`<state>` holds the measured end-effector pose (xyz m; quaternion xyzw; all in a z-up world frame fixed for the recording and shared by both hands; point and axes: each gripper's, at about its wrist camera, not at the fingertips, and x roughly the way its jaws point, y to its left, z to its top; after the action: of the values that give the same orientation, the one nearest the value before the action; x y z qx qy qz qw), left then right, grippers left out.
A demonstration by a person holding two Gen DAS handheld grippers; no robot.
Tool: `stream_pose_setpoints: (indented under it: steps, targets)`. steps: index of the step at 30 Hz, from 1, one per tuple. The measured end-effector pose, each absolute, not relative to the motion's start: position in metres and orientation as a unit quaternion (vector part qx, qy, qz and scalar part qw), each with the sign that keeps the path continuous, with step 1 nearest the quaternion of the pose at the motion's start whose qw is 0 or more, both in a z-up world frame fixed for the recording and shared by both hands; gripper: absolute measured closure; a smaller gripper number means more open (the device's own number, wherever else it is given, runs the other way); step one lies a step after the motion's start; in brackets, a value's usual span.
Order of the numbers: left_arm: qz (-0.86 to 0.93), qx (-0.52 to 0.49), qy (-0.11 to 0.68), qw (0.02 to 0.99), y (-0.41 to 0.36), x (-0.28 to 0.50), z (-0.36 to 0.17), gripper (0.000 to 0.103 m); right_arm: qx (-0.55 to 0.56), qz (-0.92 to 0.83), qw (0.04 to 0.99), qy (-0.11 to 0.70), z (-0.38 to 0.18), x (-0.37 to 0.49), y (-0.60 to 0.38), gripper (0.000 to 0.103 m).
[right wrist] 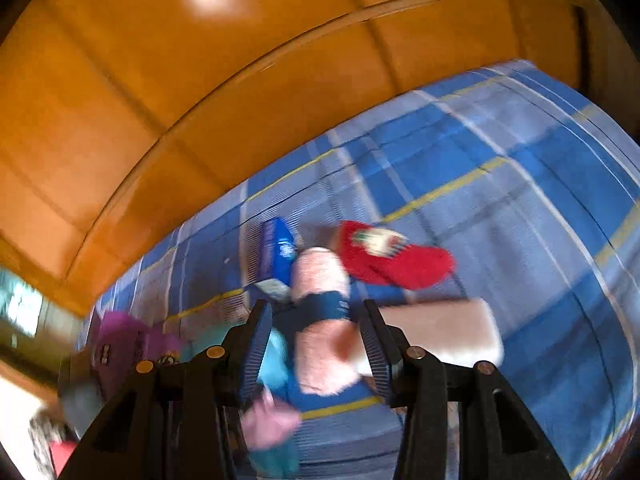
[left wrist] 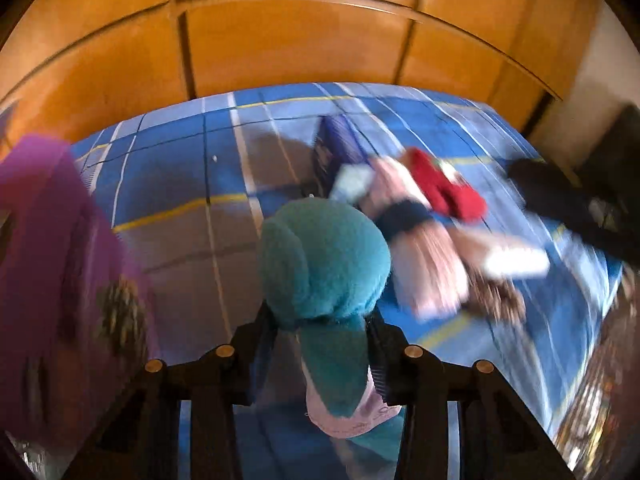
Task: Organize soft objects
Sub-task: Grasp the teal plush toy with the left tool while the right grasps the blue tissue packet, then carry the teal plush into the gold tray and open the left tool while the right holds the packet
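Left wrist view: the left claw (left wrist: 320, 344) is clamped on a teal plush (left wrist: 324, 256), its pads pressing the toy's narrow part, with a pink piece hanging below. The plush hangs above a blue plaid bed (left wrist: 168, 168). Ahead on the bed lie a pink roll (left wrist: 416, 252) with a dark band, a red slipper (left wrist: 444, 188) and a blue box (left wrist: 332, 148). A purple cloth (left wrist: 52, 264) fills the left edge.

Right wrist view: the right claw (right wrist: 316, 344) has its jaws apart, nothing pressed between them; the pink roll (right wrist: 320, 320) shows through the gap, but whether it lies between them is unclear. The red slipper (right wrist: 392, 256) and blue box (right wrist: 276, 252) lie beyond, the teal plush (right wrist: 274, 356) at lower left.
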<state>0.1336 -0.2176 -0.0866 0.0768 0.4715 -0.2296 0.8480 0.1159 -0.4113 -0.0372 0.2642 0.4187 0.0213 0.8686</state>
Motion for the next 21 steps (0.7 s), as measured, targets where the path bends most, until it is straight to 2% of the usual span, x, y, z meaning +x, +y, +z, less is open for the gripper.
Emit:
stream_pose_setpoints:
  steps: [7,14,15,17,21]
  targets:
    - [-0.255,0.100,0.456,0.847,-0.192,0.088,-0.087,0.061,0.178,0.053,0.868,0.460,-0.041,0.181,-0.373,0.057]
    - [-0.248,0.076,0.465,0.846,-0.168,0.081,-0.093,0.061,0.106,0.028,0.849,0.517,-0.074,0.237,-0.337,0.058]
    - [-0.246,0.072,0.467,0.846,-0.166,0.081,-0.095,0.061,0.097,0.024,0.845,0.525,-0.079,0.239,-0.333,0.075]
    - [-0.248,0.068,0.463,0.848,-0.164,0.081,-0.096,0.061,0.079,0.027,0.847,0.525,-0.079,0.237,-0.329,0.079]
    - [-0.252,0.068,0.458,0.850,-0.164,0.080,-0.097,0.061,0.079,0.050,0.860,0.502,-0.055,0.203,-0.330,0.080]
